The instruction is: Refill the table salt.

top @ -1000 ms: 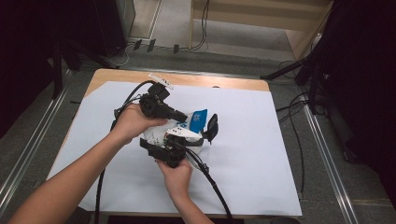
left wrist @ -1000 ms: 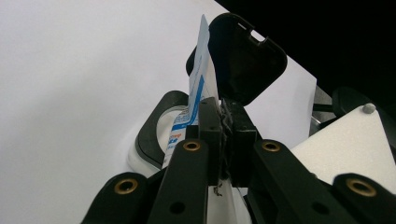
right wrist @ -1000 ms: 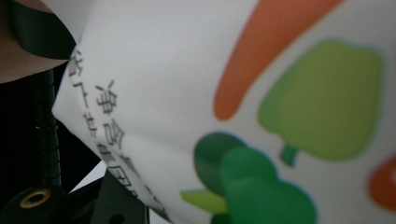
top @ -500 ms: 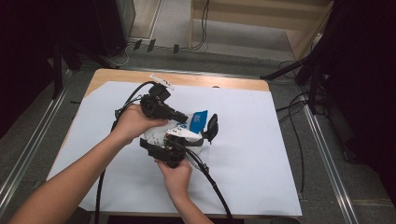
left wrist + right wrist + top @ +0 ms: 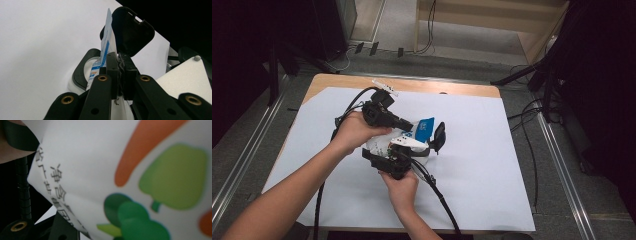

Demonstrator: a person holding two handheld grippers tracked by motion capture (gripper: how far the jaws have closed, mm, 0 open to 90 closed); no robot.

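Observation:
A white pack printed with vegetables is held up over the middle of the table. Its round black-rimmed opening is uncovered and its black flip lid stands open. My left gripper comes in from the left and is shut on a thin blue and white strip that stands up from that opening. My right gripper reaches up from below, shut on the pack's white body. The pack covers its pads in the right gripper view.
A white sheet covers most of the wooden table. Black cables trail from both grippers toward the front edge. A pale three-cornered plate sits at the right of the left gripper view. Metal rails and floor cables flank the table.

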